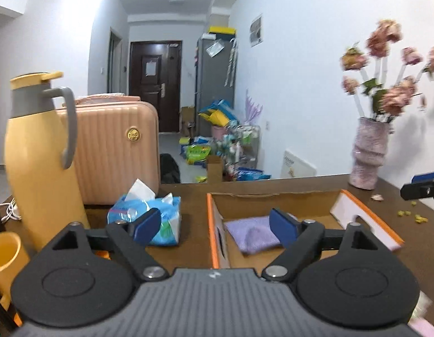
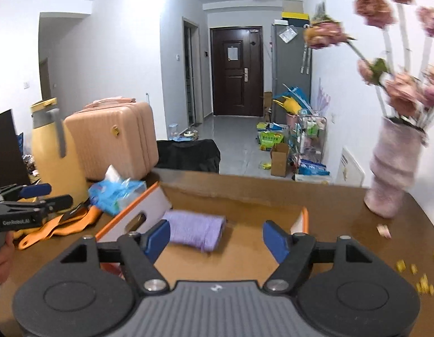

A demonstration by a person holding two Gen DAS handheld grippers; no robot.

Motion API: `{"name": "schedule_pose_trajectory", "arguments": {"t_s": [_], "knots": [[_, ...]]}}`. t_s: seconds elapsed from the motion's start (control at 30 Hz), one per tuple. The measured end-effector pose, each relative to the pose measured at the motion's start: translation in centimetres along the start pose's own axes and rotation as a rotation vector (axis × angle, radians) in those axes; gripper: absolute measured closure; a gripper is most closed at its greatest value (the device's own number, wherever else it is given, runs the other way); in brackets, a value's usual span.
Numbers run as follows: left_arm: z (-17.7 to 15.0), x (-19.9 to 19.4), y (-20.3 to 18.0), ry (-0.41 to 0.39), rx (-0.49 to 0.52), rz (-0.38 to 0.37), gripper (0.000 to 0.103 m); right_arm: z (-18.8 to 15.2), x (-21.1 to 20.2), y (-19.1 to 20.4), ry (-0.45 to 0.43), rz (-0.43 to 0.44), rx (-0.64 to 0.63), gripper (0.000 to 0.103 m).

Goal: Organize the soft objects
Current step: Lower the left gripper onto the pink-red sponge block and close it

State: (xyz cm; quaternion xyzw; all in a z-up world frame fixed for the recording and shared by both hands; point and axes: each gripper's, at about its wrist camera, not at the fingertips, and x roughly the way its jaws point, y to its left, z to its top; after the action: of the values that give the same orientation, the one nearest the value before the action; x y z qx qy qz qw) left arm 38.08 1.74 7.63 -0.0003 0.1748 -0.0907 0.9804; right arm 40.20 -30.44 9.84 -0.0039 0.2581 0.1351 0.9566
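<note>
Both grippers, left and right, gaped empty; folded lilac cloth boxed; risked toppling pink ribbed vase.

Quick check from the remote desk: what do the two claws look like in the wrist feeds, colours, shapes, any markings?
Both match: the left claw and right claw each have a ribbed grey body with a small white logo, two round black discs, black linkage arms with silver pivot screws, and blue pads. In the right wrist view, the left claw's side bears white lettering, blurred. No cables or sleeves show.
</note>
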Motion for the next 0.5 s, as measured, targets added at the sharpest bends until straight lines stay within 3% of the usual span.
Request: {"name": "schedule_pose_trajectory", "arguments": {"t_s": [0.13, 0.3, 0.5], "knots": [[-1.3, -5.2, -0.9, -0.031, 0.042, -0.029, 0.010, -4.5, -5.3, 1.4, -0.033, -0.019, -0.001, 0.030], [-4.7, -11.5, -0.9, -0.047, 0.026, -0.054, 0.005, -10.9, -10.8, 4.0, -0.144, -0.012, 0.019, 0.024], [-10.3, -16.8, -1.5, -0.012, -0.070, -0.070, 0.005, -16.8, -13.7, 6.7, -0.130, 0.001, 0.027, 0.024]]}}
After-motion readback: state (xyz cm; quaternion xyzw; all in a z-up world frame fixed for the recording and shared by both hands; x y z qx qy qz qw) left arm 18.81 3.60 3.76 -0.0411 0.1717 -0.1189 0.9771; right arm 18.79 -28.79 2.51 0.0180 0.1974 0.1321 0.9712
